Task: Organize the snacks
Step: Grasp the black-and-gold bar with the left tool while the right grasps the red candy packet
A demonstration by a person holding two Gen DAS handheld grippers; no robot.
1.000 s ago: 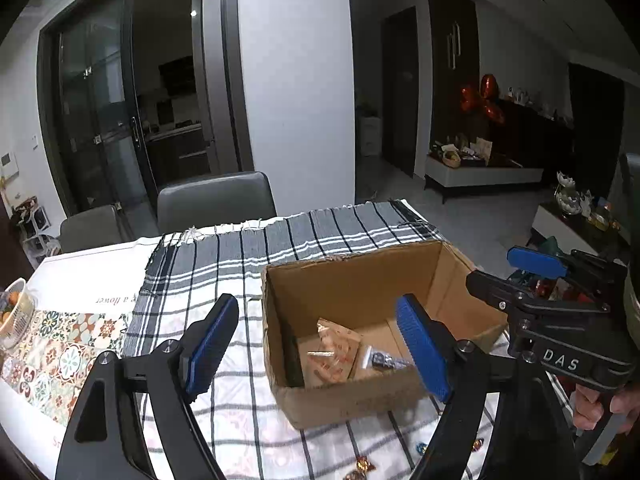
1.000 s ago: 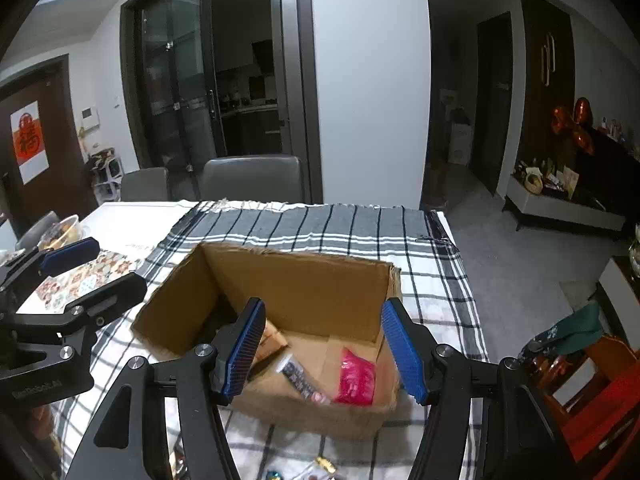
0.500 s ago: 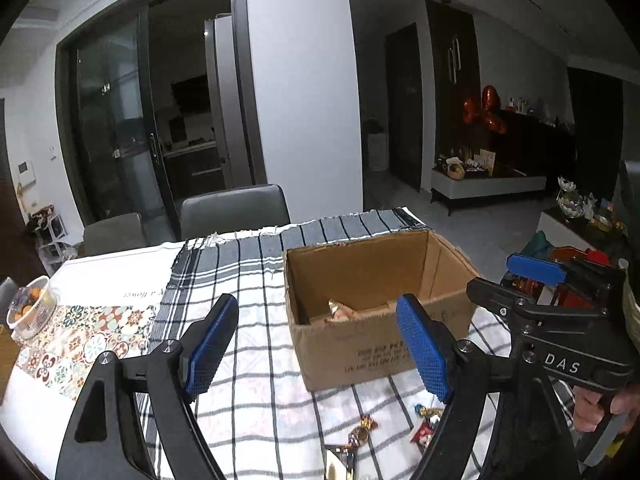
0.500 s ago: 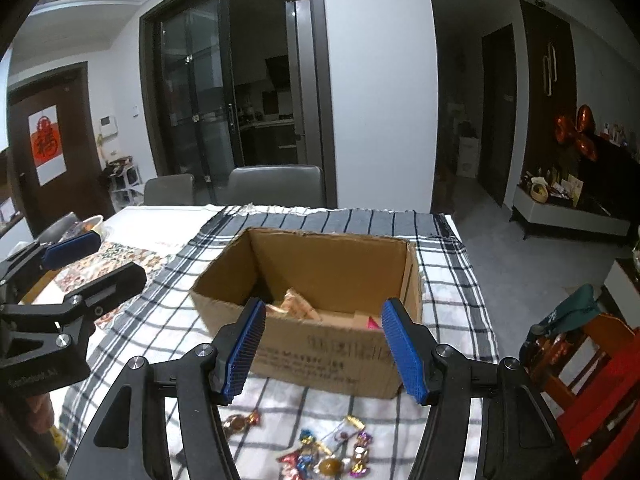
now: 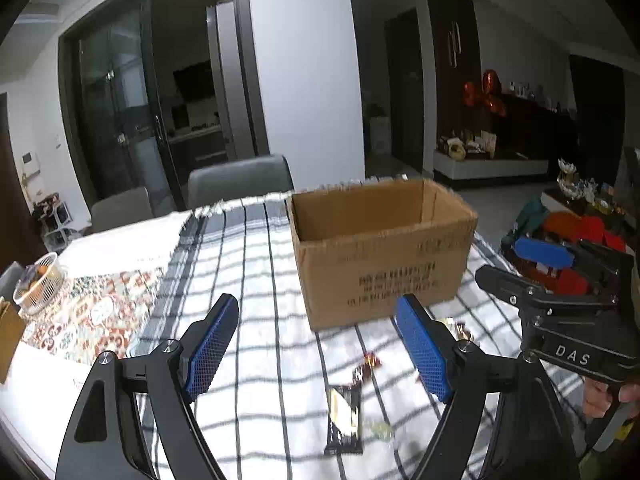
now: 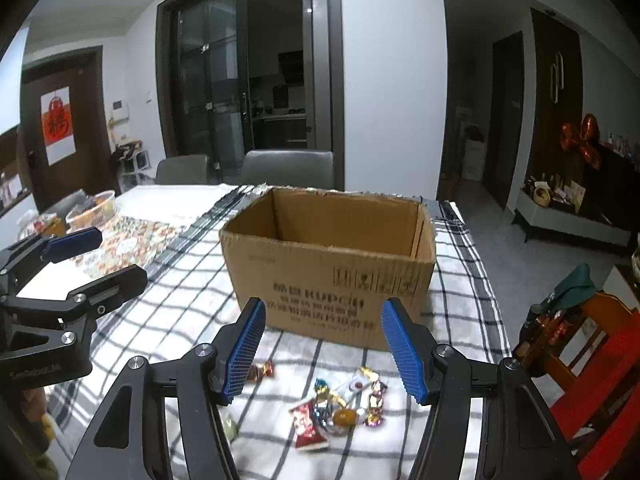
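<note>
An open cardboard box [image 5: 380, 264] [image 6: 328, 280] stands on the checked tablecloth [image 5: 256, 264]; its inside is hidden from this low angle. In front of it lie loose wrapped candies [image 6: 340, 404] [image 5: 370, 360] and a dark snack packet [image 5: 344, 412]. My left gripper [image 5: 317, 306] is open and empty, hanging over the cloth just short of the box, above the packet. My right gripper [image 6: 324, 306] is also open and empty, above the candy pile. Each gripper shows at the edge of the other's view: the right one [image 5: 520, 268], the left one [image 6: 100, 258].
A white basket of fruit [image 5: 38, 284] and a bowl [image 6: 94, 208] sit on the patterned runner [image 5: 88, 312] at the left. Grey chairs [image 5: 240, 180] stand behind the table. A red chair [image 6: 592, 340] is close to the table's right edge.
Both grippers have drawn back from over the box and sunk a little. The box's contents have gone out of sight; candies and the packet on the cloth have come into view.
</note>
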